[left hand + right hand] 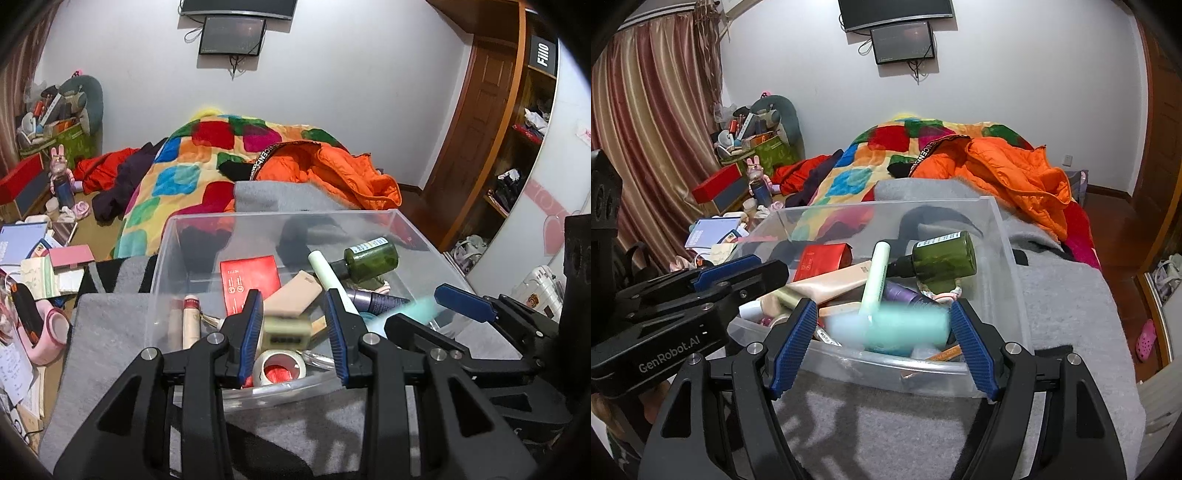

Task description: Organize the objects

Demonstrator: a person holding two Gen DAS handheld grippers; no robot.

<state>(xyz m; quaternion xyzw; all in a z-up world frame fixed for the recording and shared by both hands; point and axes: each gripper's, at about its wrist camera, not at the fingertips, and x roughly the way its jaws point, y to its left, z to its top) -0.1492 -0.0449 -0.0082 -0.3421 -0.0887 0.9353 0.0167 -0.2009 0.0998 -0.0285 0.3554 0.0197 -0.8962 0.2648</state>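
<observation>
A clear plastic bin [421,236] [1012,258] stands on a grey blanket and holds several toiletries: a green bottle [371,258] [943,260], a pale green tube [330,277] [875,277], a red packet [251,282] [823,260], a beige tube [291,295] [831,282] and a tape roll [280,367]. A blurred teal bottle [905,326] [402,314] is between my right gripper's [884,341] open fingers, over the bin's near edge; no contact shows. My left gripper [293,332] is open over the bin, around a small cream box [284,330] without touching it.
The grey blanket [1071,314] covers the near bed. Behind lie a colourful quilt [192,166] and an orange jacket [343,170]. Books, boxes and clutter [40,266] lie at the left. A wooden wardrobe [491,110] stands at the right.
</observation>
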